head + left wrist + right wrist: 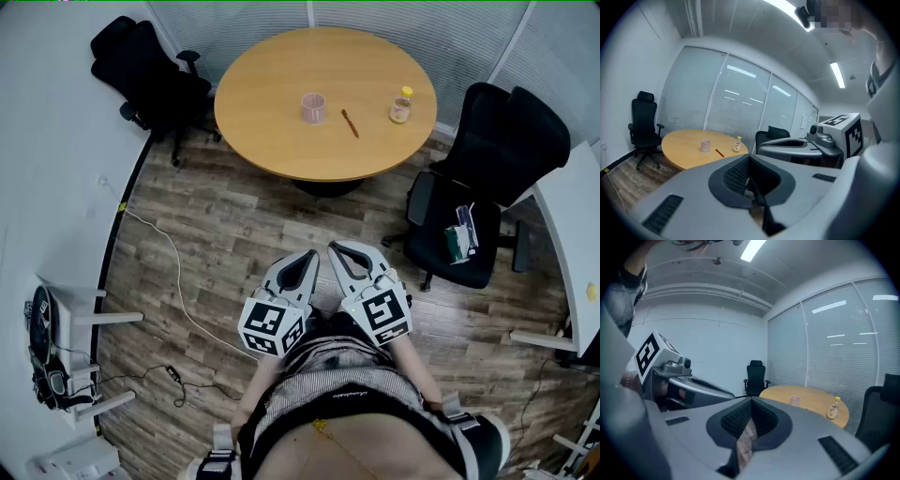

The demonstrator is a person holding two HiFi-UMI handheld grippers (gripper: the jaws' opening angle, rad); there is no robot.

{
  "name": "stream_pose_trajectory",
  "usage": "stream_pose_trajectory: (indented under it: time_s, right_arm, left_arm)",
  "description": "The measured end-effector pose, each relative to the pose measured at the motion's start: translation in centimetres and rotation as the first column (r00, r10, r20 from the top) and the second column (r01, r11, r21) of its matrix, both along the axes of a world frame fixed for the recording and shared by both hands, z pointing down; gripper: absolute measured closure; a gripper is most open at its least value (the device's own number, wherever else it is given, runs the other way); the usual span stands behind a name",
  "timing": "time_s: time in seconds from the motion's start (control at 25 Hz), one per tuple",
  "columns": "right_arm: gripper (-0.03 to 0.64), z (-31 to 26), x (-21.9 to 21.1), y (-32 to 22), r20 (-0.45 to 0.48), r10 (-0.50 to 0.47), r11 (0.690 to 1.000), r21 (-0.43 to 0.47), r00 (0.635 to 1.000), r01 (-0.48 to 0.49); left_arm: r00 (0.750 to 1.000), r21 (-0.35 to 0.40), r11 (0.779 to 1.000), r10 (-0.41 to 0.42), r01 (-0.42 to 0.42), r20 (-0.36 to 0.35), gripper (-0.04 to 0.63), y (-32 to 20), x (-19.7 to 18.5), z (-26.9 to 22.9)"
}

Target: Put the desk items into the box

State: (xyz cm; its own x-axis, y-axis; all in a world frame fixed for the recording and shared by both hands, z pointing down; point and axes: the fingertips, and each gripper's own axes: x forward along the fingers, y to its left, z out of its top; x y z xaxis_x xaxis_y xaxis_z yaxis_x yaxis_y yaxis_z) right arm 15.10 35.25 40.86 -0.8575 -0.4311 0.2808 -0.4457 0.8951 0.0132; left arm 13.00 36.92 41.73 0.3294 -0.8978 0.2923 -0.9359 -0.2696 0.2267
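A round wooden table [281, 141] stands across the room from me. On it are a pink cup [312, 107], a thin brown pen [350, 123] and a small yellow-capped bottle [401, 105]. The same cup [706, 146], pen [720, 153] and bottle [737, 144] show far off in the left gripper view. Cup [795, 401] and bottle [833, 408] also appear in the right gripper view. My left gripper [307, 256] and right gripper [337, 248] are held side by side near my body, well short of the table. Both are shut and empty, left [750, 159] and right [751, 401].
A black office chair [150, 75] stands left of the table. Another chair [487, 178] at the right has small items [461, 232] on its seat. A white desk [574, 234] lies at the far right, a cable [173, 272] crosses the wood floor, and a white stand [66, 347] sits lower left.
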Motion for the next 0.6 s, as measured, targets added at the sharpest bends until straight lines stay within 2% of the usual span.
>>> stream_pose_trajectory:
  time_s: [0.2,0.6]
  right_arm:
    - [0.595,-0.3,1.4,0.2,0.065,-0.007,1.000,-0.027,0.998,0.009]
    - [0.594,0.6,2.3,1.2,0.045,-0.086,0.996,0.010,0.995,0.086]
  left_arm:
    - [1.000,0.007,1.000,-0.010,0.010,-0.009,0.598,0.2,1.4,0.0]
    - [0.998,-0.015,0.998,-0.059,0.059,-0.035,0.598,2.0,2.6,1.0]
